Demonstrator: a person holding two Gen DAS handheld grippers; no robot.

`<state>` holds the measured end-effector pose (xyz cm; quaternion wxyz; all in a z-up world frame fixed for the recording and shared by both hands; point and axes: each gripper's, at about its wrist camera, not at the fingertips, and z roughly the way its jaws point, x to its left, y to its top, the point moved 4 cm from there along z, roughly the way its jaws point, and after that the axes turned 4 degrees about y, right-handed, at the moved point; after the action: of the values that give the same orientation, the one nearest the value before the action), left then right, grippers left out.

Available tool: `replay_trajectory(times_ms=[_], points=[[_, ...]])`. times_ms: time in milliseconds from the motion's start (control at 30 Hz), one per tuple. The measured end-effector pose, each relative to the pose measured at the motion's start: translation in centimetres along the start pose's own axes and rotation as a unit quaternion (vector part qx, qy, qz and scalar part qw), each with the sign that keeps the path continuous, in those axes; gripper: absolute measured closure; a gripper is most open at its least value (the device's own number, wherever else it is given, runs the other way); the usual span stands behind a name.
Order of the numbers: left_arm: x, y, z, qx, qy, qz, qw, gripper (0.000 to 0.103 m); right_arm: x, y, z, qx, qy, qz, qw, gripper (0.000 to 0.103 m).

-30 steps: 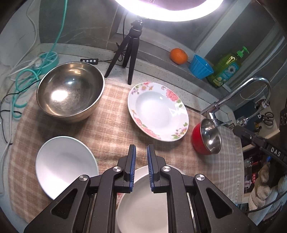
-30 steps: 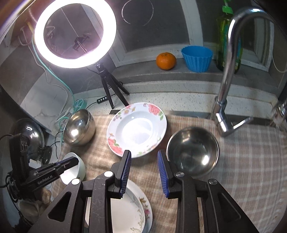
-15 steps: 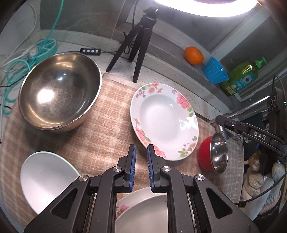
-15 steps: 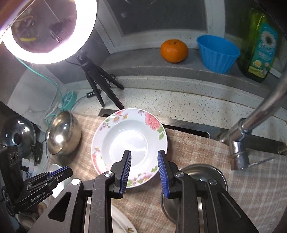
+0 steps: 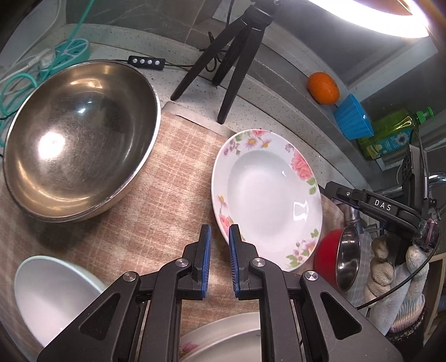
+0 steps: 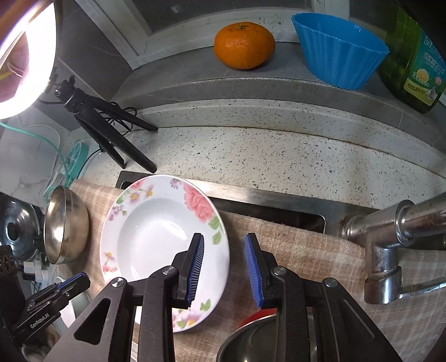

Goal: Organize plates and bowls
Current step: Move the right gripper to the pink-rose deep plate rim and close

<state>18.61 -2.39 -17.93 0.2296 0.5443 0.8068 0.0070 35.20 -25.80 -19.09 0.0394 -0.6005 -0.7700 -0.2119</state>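
Your right tool is open, its blue pads spread wide, and it hangs over the near right rim of the floral soup plate; the left pad sits above the plate's well and the right pad above the checked cloth just past the rim. Whether either pad touches the plate cannot be told. Your left tool has its pads drawn close with only a narrow gap and nothing between them; it hovers over the cloth just beside the plate's near left rim.

The floral soup plate lies flat on the cloth toward the back edge of the table, in front of the black tripod that carries the ring light. To its left, well apart, stands the large steel bowl, near the table's left edge. A white bowl sits at the near left corner of the cloth. Under your left tool, at the near edge, a second plate with a pink flower on its rim shows partly. A small red bowl with a steel lining rests just right of the floral plate.

On the ledge behind the table stand an orange, a blue fluted cup and a green dish-soap bottle. The tap rises at the right.
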Motion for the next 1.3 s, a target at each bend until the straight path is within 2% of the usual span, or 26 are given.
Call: replay_trajectory(times_ms=[467,867,1300], points=[[-0.6,1.0,1.9,0.008,0.017,0.001,0.9998,0.092,-0.4,0.5,1.6,0.018,0.006,0.003,1.0,0.076],[-1.0,1.3,2.8,0.011,0.029,0.012,0.9994,0.092,-0.2,0.6,3.0,0.04,0.029,0.013,0.999,0.092],[-1.3,1.2,2.8,0.0,0.044,0.029,0.9986,0.092,0.5,0.5,2.9,0.031,0.007,-0.012,0.999,0.092]])
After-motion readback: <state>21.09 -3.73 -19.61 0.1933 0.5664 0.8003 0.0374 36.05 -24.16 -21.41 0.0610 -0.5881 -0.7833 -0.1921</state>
